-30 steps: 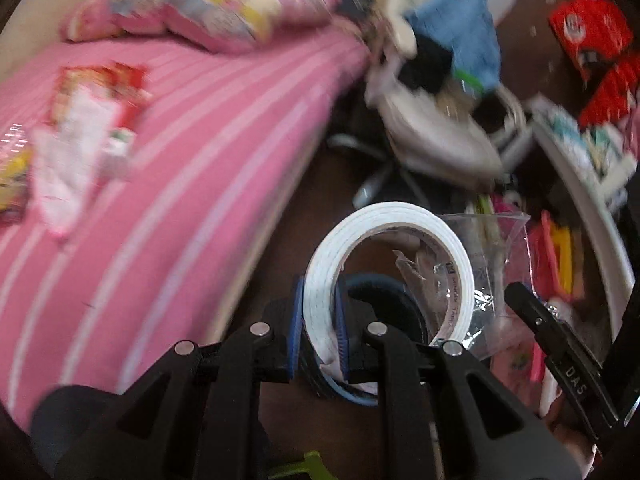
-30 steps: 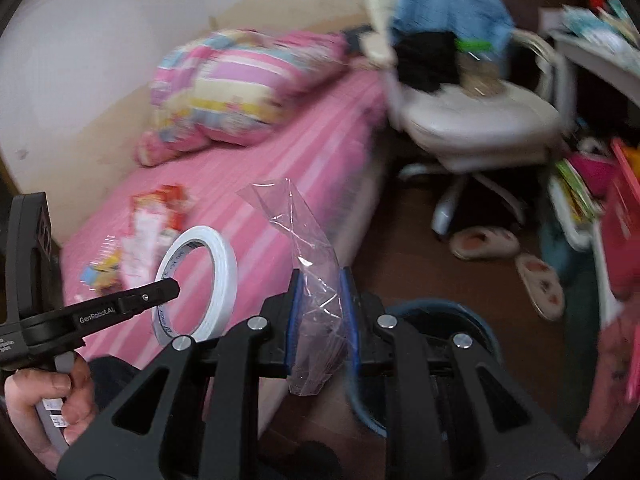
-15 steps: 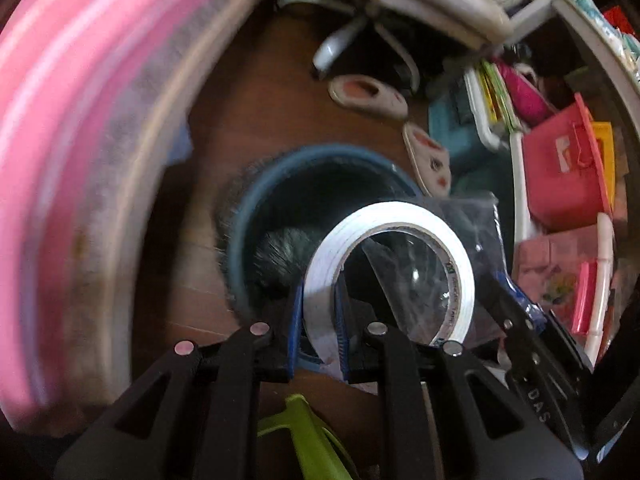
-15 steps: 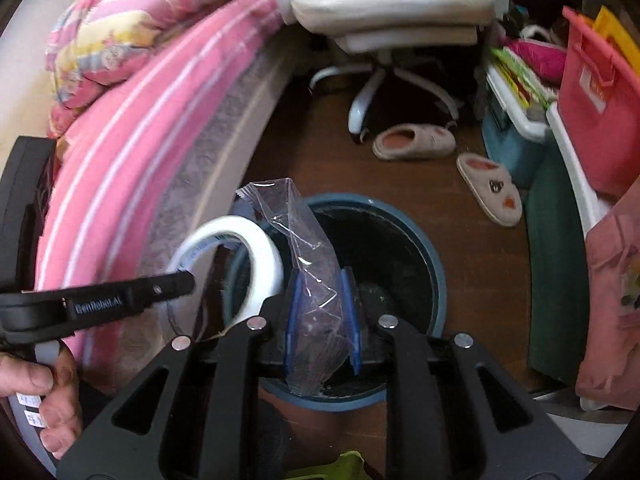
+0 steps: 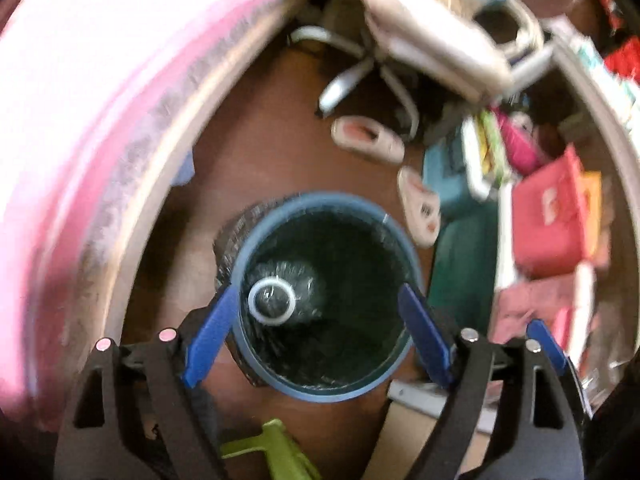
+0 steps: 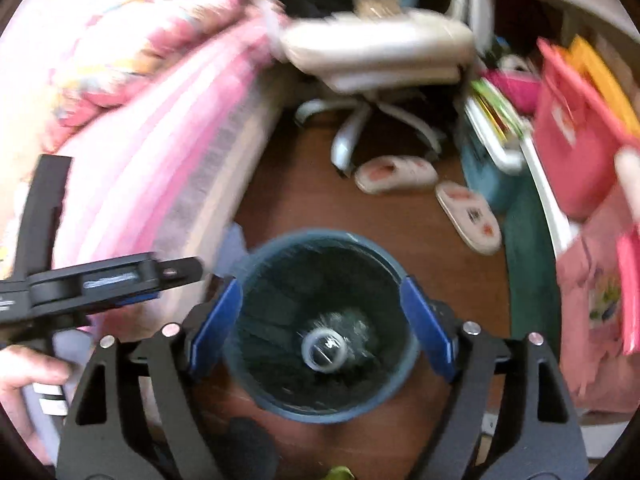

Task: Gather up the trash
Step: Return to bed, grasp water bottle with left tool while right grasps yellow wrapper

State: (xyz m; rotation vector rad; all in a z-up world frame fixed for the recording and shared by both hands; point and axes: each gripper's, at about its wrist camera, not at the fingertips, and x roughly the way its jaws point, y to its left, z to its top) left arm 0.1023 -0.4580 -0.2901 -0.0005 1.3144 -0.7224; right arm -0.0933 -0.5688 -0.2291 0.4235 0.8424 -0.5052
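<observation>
Round blue plastic waste bin [image 5: 326, 394], smooth matt rim, lined with a thin glossy dark film. White glossy tape ring [image 5: 272, 301] and crinkled clear plastic film at its bottom. Brown wooden floor [image 5: 280, 136], smooth with a low sheen. Pink striped cloth bed cover [image 6: 132, 152], soft and matt. Left claw [image 5: 320, 334] and right claw [image 6: 320, 322]: matt black plastic arms, blue smooth pads, bright metal pins. Cream padded chair seat [image 6: 376, 46], smooth; beige cloth slippers [image 6: 394, 174].

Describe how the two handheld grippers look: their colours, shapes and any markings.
Both the left gripper and the right gripper have black frames with triangular cut-outs, silver round bolts and flat blue finger pads. Seen from the right wrist, the left gripper's side carries a small label, too blurred to read.
</observation>
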